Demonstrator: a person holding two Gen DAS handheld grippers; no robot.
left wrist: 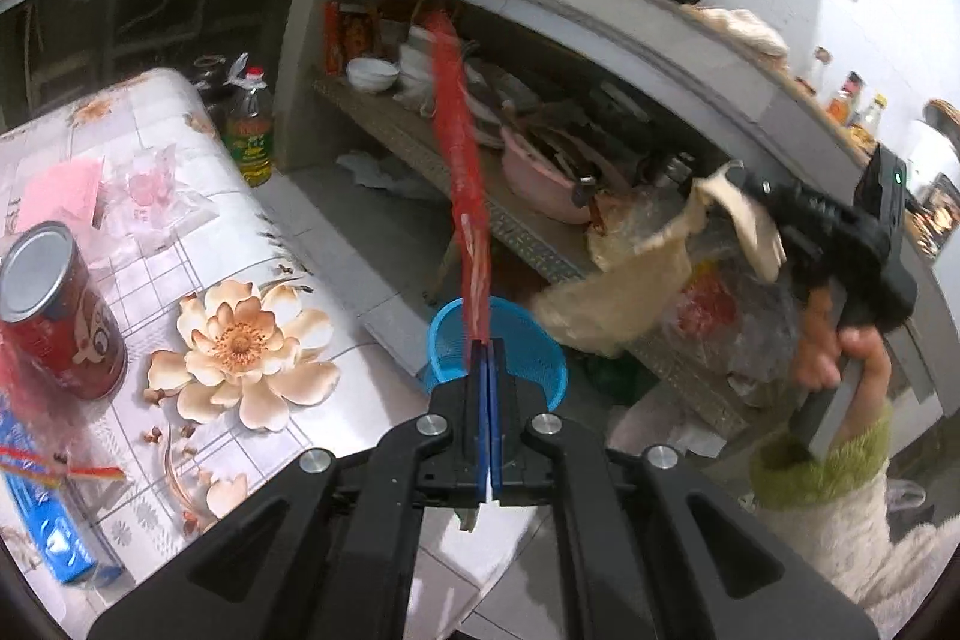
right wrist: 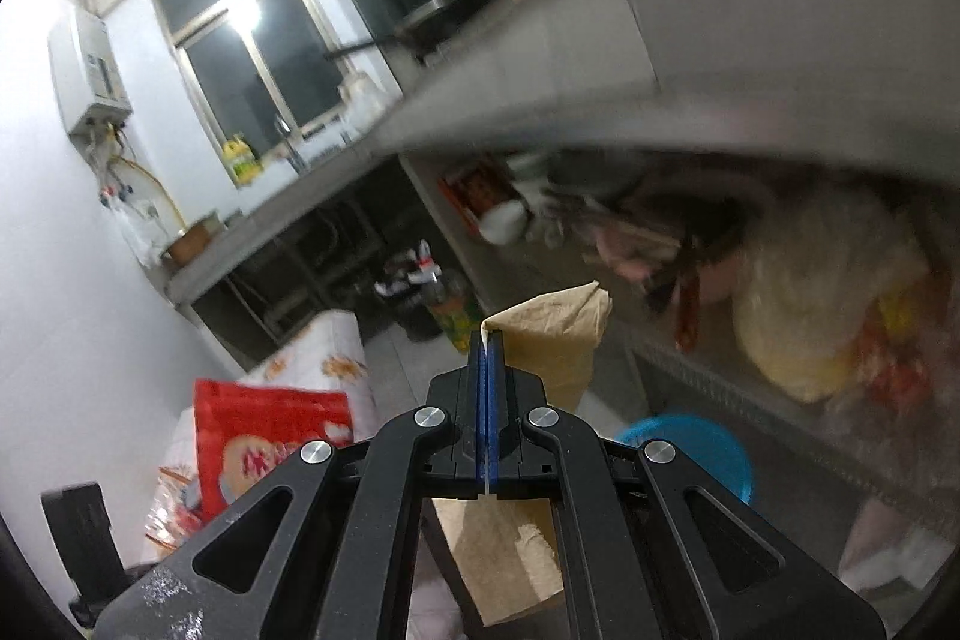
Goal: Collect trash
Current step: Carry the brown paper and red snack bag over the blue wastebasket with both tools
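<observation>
Left claw, its blue pads pressed together on a long red plastic wrapper strip that stands up from the tips, above a round blue mesh waste basket on the floor. Right claw, clamped on a crumpled brown paper bag, is held by a hand in a green-cuffed sleeve. A red tin can stands on the flower-patterned worktop at left.

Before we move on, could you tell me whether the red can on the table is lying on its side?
No, the red can stands upright on the table.
</observation>
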